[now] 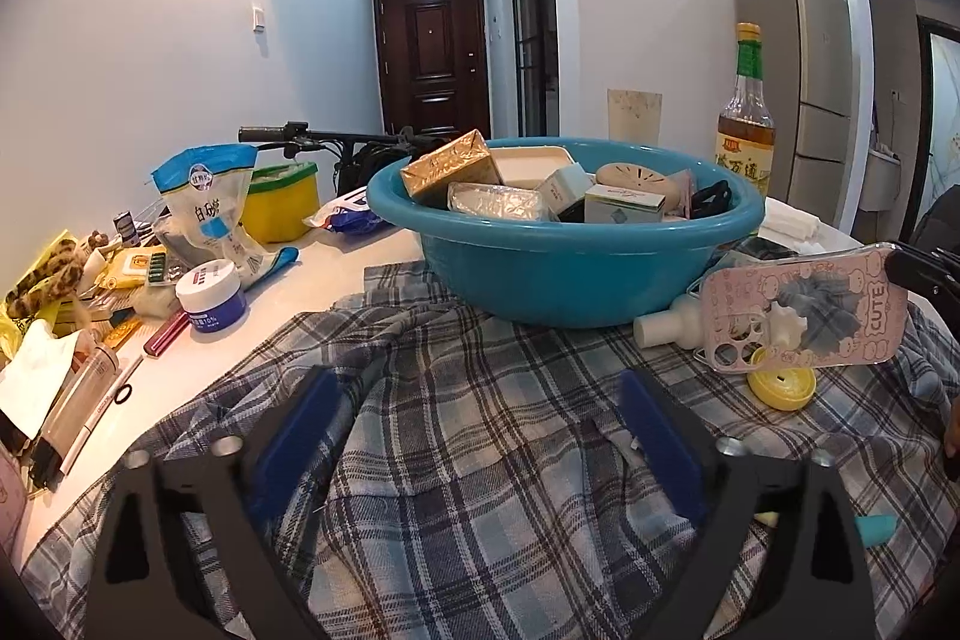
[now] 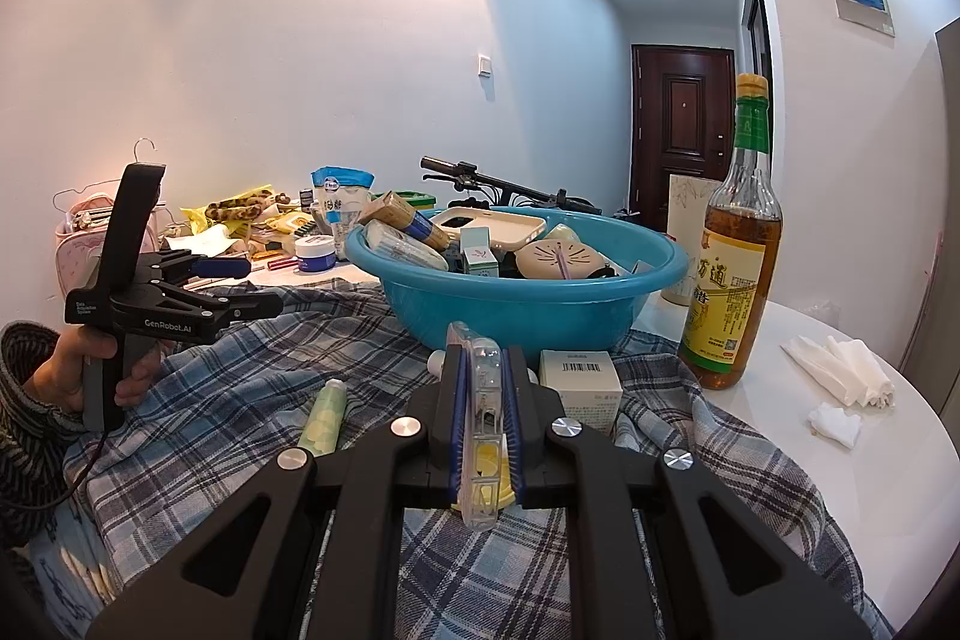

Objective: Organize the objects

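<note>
A teal basin (image 1: 558, 274) (image 2: 528, 298) holding several boxes and small items stands on a plaid shirt (image 1: 468, 430) (image 2: 240, 400) spread on the white table. My right gripper (image 2: 483, 400) is shut on a clear pink phone case (image 2: 483, 436), held on edge above the shirt just in front of the basin; the case also shows in the left wrist view (image 1: 804, 307). My left gripper (image 1: 480, 436) is open and empty over the shirt; it also shows in the right wrist view (image 2: 240, 286) at the left.
A vinegar bottle (image 2: 735, 268) stands right of the basin. A white box (image 2: 579, 379), a green tube (image 2: 324, 412), a white bottle (image 1: 672, 322) and a yellow lid (image 1: 780, 388) lie on the shirt. A blue-and-white jar (image 1: 210, 295), a sugar bag (image 1: 210, 208) and clutter fill the left. Tissues (image 2: 840, 370) lie at the right.
</note>
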### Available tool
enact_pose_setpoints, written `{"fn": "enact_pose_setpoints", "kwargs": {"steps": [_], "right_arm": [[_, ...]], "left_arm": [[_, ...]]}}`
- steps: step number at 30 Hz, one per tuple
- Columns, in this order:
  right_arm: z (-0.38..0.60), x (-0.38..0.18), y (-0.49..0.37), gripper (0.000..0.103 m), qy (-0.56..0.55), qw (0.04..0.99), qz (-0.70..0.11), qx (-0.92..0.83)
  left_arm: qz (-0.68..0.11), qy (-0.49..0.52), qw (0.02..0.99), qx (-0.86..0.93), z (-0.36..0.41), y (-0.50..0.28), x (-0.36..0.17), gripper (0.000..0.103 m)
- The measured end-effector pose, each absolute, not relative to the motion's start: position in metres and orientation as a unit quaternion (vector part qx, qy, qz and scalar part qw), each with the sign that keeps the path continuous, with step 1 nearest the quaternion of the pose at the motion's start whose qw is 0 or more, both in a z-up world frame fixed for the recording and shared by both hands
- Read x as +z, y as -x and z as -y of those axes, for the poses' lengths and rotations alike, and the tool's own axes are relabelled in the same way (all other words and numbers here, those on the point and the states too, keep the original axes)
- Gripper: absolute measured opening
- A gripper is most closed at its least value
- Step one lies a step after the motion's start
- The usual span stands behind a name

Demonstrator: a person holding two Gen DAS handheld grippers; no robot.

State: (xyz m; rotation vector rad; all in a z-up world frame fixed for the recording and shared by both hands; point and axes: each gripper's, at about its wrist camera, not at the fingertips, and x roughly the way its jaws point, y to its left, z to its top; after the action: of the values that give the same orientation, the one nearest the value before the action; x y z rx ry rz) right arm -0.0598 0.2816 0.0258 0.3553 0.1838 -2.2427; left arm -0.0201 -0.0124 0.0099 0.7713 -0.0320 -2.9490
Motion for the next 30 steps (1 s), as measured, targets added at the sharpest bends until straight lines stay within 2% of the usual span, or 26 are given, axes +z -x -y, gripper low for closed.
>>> {"fn": "enact_pose_setpoints", "kwargs": {"steps": [5, 30], "right_arm": [[-0.282, 0.026, 0.060, 0.010, -0.141, 0.418, -0.073, -0.894], [-0.283, 0.025, 0.061, 0.011, -0.143, 0.416, -0.072, -0.895]], "left_arm": [[0.005, -0.220, 0.051, -0.974, 0.014, 0.007, 0.017, 0.103], [0.012, -0.236, 0.048, -0.970, 0.010, 0.012, 0.013, 0.103]]}}
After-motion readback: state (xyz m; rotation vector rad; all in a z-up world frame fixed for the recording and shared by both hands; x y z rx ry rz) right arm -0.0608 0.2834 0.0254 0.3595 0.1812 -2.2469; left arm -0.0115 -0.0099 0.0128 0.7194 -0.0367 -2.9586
